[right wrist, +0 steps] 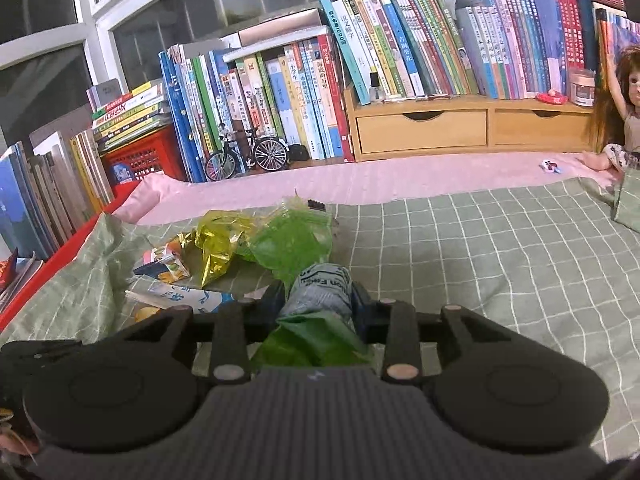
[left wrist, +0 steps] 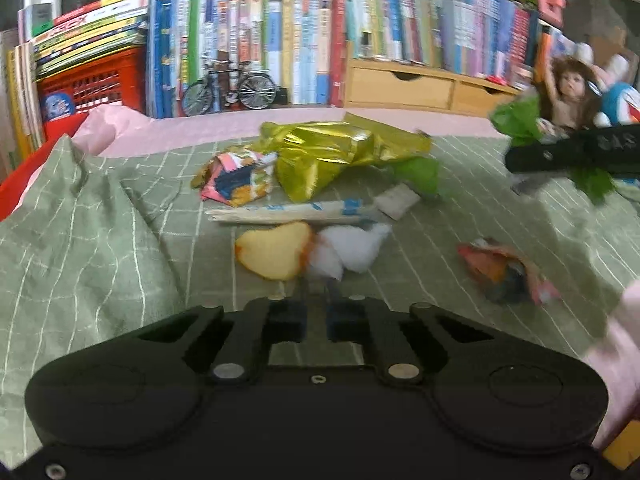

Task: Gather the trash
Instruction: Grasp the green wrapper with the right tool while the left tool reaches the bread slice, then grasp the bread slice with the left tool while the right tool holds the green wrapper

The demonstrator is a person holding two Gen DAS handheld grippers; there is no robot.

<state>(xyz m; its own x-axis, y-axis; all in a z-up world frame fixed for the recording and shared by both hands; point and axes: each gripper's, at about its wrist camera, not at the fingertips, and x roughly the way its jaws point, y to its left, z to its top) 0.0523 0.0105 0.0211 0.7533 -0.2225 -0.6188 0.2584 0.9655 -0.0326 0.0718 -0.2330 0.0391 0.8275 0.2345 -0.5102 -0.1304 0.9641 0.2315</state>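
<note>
The trash sits on the green checked bedspread (left wrist: 120, 220), and the gold foil wrapper (left wrist: 332, 152) is my landmark. Just in front of it the paper chopstick sleeve (left wrist: 288, 210) runs crosswise, then the white tissue wad (left wrist: 348, 250), pinched at its near edge by the clenched left hand-held gripper (left wrist: 318, 280). The right hand-held gripper (right wrist: 318, 300), off to the wrapper's right, is grasping a green plastic bag (right wrist: 316, 340).

Left gripper (left wrist: 318, 280): matte black body, two round domed housings at either side, angled linkage arms with silver rivets, small screws along the lower edge, blue pads on the fingertips. Right gripper (right wrist: 318, 294): same black linkage and domes, silver and copper-toned rivets, ribbed dark grey centre panel, blue finger pads. Pale pink sleeve (left wrist: 616, 332) at the edge.
</note>
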